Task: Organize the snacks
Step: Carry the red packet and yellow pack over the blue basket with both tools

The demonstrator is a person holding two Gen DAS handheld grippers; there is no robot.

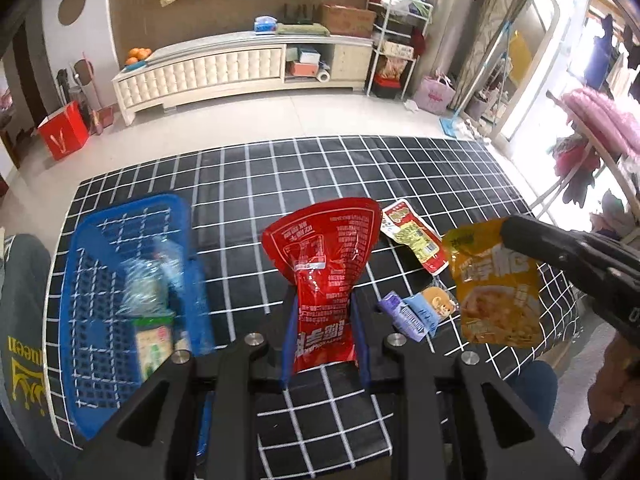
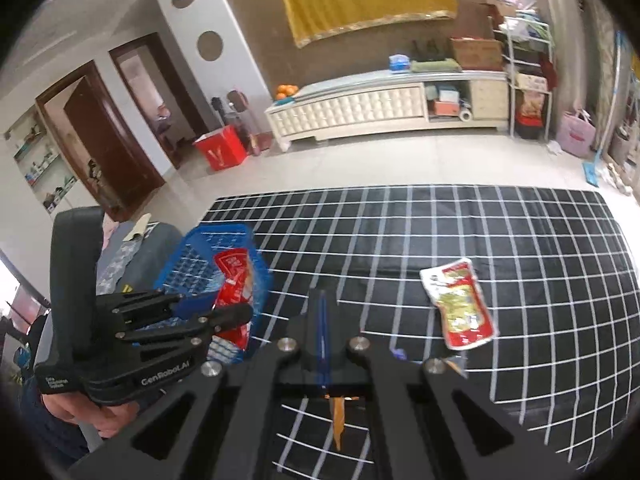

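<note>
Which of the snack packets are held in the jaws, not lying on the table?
The red packet in the left gripper and the orange packet in the right gripper. The small ones lie on the table.

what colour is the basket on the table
The basket is blue, with a lattice of holes; the left wrist view shows it best.

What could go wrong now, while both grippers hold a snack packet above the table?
1. The left gripper pinches the red packet only near its lower end, so the tall top may flop or slip on the way to the blue basket.
2. The right gripper holds the yellow packet by one edge; it hangs freely and might drop.
3. The basket sits near the table's left edge; a push could shift it.
</note>
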